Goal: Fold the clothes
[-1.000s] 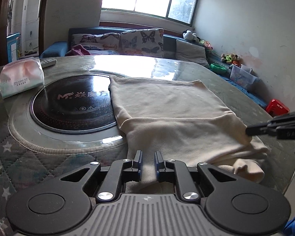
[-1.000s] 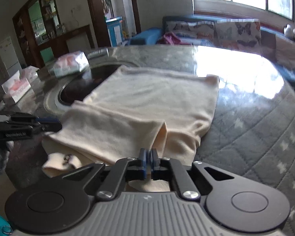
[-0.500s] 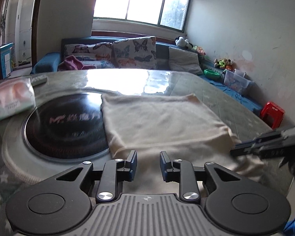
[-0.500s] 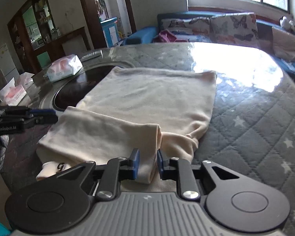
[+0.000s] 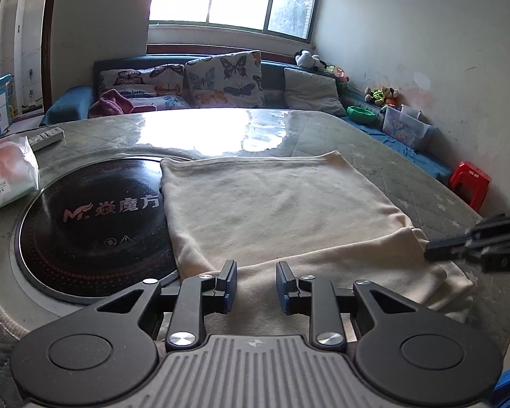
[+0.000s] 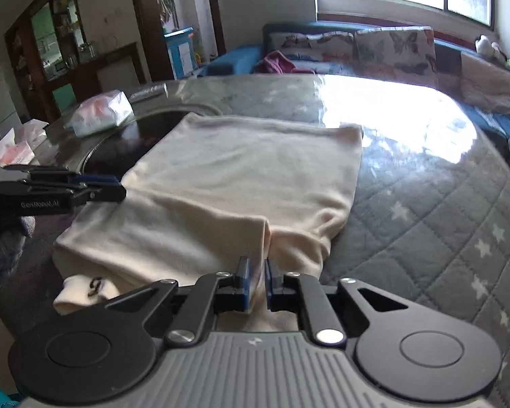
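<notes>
Cloth [image 5: 275,210], cream and folded, lay flat on the desk [image 6: 442,204] near its front edge, partly over the cooktop [image 5: 91,224]. The left gripper [image 5: 256,284] had its jaws open above the fold. The right gripper [image 6: 257,280] had its jaws narrowly apart around a fold edge.

The left gripper [image 5: 256,284] is showing black arms, blue pads [image 5: 230,285], shiny silver screws and a ridged grey base.
</notes>
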### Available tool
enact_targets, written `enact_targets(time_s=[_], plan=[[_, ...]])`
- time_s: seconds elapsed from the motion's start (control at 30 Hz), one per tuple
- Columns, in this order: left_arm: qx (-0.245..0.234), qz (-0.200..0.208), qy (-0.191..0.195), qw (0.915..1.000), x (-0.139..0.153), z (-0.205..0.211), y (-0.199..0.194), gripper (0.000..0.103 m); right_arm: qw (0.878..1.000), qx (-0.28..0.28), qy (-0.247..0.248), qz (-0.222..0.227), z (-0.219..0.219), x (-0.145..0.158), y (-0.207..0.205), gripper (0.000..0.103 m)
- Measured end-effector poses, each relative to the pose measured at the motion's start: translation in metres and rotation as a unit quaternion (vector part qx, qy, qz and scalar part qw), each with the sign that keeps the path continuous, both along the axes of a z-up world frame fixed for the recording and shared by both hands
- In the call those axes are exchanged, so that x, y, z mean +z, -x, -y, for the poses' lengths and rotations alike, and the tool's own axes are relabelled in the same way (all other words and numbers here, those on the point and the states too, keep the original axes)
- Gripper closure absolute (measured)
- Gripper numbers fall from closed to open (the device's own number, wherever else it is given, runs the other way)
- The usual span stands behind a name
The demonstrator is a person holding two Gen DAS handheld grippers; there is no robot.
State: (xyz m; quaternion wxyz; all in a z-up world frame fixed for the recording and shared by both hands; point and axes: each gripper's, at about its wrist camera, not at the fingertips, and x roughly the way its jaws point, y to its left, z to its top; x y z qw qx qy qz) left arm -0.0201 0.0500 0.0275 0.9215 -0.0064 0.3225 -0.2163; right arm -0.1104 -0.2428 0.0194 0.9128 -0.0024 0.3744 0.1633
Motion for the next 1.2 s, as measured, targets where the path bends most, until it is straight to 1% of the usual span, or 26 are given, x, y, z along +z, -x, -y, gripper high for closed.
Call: enact_targets(time_s=[0.1,0.2,0.3,0.4,0.47,0.53,0.6,0.67,0.7,0.8,0.83,0.93,1.0,1.1,1.2], plan=[[-0.001,0.001,0.000,1.0000,0.000,0.000,-0.003,0.077,0.999,0.004,-0.012,0.037,-0.001,0.015,-0.003,0.092],[-0.001,-0.001,0.001,1.0000,-0.002,0.002,-0.007,0.077,0.998,0.022,-0.024,0.047,-0.010,0.015,-0.013,0.092],[0.001,-0.004,0.002,1.0000,-0.005,0.002,-0.008,0.077,0.999,0.040,-0.012,0.034,-0.021,0.003,-0.023,0.092],[0.005,-0.003,0.000,1.0000,-0.007,-0.003,-0.007,0.075,0.999,0.034,0.001,0.006,-0.022,-0.014,-0.028,0.093],[0.007,0.000,-0.003,1.0000,-0.006,-0.006,-0.005,0.075,1.000,0.031,-0.005,-0.002,-0.016,-0.019,-0.025,0.094],[0.005,0.007,-0.007,0.9999,-0.001,-0.006,0.000,0.076,0.999,0.038,0.000,0.004,-0.015,-0.012,-0.017,0.092],[-0.005,0.018,-0.009,0.9998,0.004,-0.003,0.008,0.076,0.999,0.047,0.007,0.011,-0.014,-0.005,-0.008,0.092],[-0.021,0.022,-0.007,0.9995,0.006,0.002,0.016,0.076,0.998,0.054,0.013,0.008,-0.014,-0.003,-0.001,0.092],[-0.029,0.024,-0.007,0.9993,0.006,0.005,0.020,0.076,0.998,0.054,0.016,0.003,-0.013,-0.005,0.001,0.092],[-0.041,0.026,-0.025,0.9985,0.001,0.012,0.029,0.076,0.999,0.047,0.022,-0.012,-0.007,-0.013,0.006,0.091],[-0.041,0.025,-0.034,0.9983,-0.002,0.013,0.031,0.076,0.999,0.046,0.021,-0.012,-0.006,-0.014,0.009,0.090],[-0.046,0.019,-0.028,0.9984,-0.001,0.012,0.039,0.076,0.999,0.045,0.017,-0.002,-0.005,-0.007,0.017,0.088],[-0.058,0.022,-0.034,0.9975,-0.002,0.014,0.045,0.076,0.999,0.048,0.015,0.001,-0.006,-0.007,0.019,0.086],[-0.062,0.016,-0.045,0.9969,-0.007,0.016,0.051,0.076,0.999,0.050,0.022,-0.006,-0.008,-0.017,0.019,0.085],[-0.069,0.019,-0.050,0.9962,-0.006,0.013,0.059,0.076,0.998,0.051,0.024,-0.003,-0.006,-0.011,0.023,0.085]])
